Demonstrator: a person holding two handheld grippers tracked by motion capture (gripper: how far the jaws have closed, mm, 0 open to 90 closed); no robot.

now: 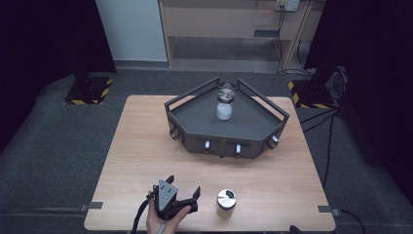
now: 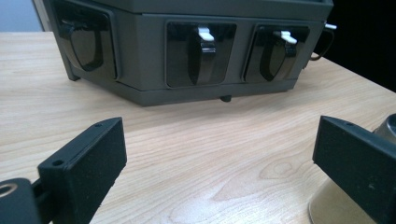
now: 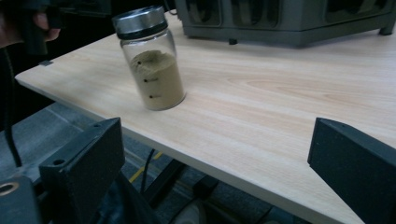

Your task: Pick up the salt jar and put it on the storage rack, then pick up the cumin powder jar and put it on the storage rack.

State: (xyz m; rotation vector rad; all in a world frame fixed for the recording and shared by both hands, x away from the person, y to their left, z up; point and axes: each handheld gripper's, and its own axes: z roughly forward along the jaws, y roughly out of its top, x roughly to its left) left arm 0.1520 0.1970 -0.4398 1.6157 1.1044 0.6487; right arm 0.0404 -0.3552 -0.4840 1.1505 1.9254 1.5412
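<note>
Spice jar [image 1: 226, 199] just right of left gripper [image 1: 184, 191] — outside its wide-open, empty jaws, right gripper [image 3: 212, 172] jaws wide open too, jar beyond them.

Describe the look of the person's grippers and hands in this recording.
The left gripper is black, with a grey three-cornered plate on top and a dark cable trailing off the table edge; a bare hand grips it, no sleeve visible. In its own view, the fingers are blocky, matte black, with small screw holes. The right gripper has the same black fingers.
</note>
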